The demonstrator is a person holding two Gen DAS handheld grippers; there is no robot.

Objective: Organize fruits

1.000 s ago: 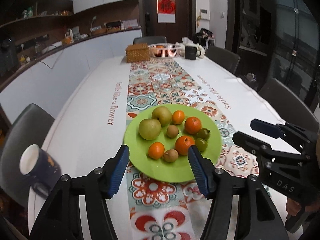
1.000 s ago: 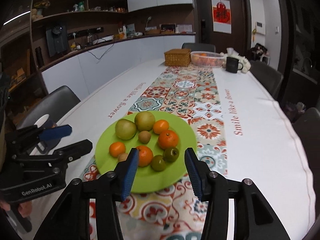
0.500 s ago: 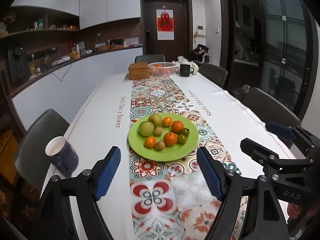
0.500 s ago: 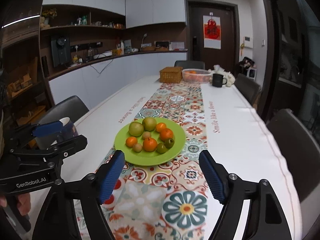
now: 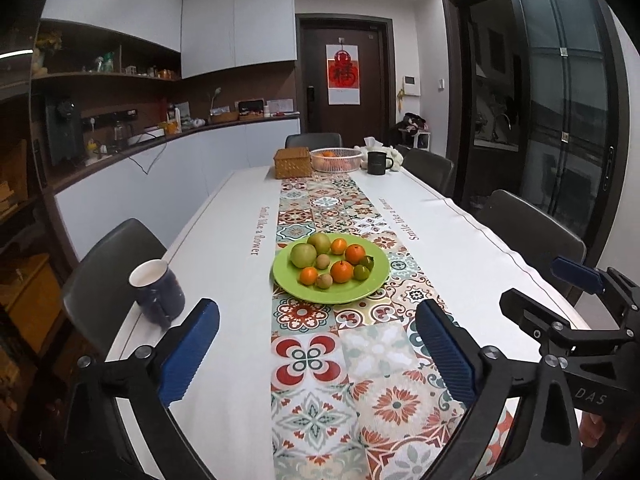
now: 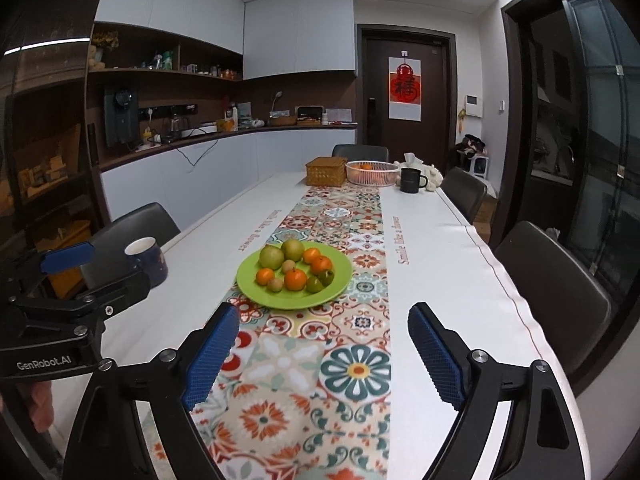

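Backed away from the green plate (image 5: 362,294), both my grippers, left gripper (image 5: 318,354) and right gripper (image 6: 324,354), are opening, nothing between them; fruits (image 5: 332,260) sit ahead on the surface (image 5: 224,240); round, firm, likely roll-prone; I'd pinch each across its middle.

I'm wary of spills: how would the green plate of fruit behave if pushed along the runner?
The green plate looks rigid and shallow-rimmed, so it should slide flat. The round fruit, like the front orange, sits loose and would probably roll. The patterned runner might bunch underneath.
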